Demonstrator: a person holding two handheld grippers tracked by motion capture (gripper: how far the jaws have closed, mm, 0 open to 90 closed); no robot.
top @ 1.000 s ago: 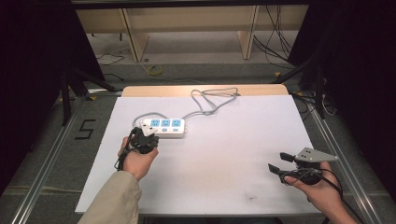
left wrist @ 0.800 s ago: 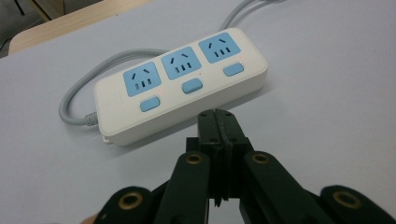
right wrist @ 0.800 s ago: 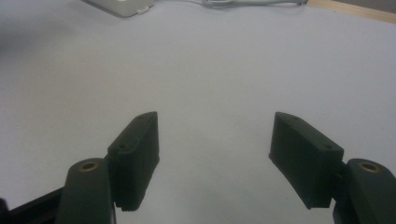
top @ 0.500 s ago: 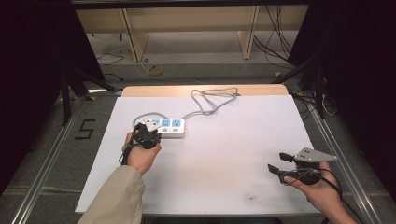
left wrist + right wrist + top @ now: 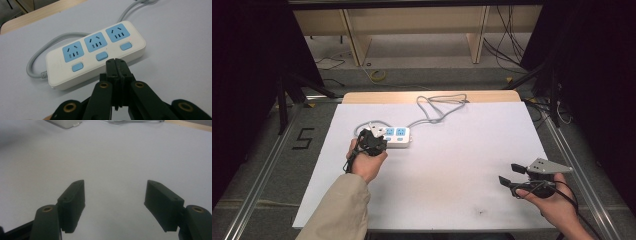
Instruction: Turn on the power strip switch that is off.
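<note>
Left claw [image 5: 117,62] pressed together, empty, tip hovering just short of middle switch [image 5: 101,56] on power strip [image 5: 96,53]; contact with strip's near edge unclear from this angle. Strip lies flat on desk [image 5: 452,165] directly ahead of left claw, grey cord [image 5: 37,58] looping behind. Switch apparently not yet pressed; press remains. Right claw [image 5: 113,205] spread wide, holding nothing, idle over bare desk, strip well apart from it.
</note>
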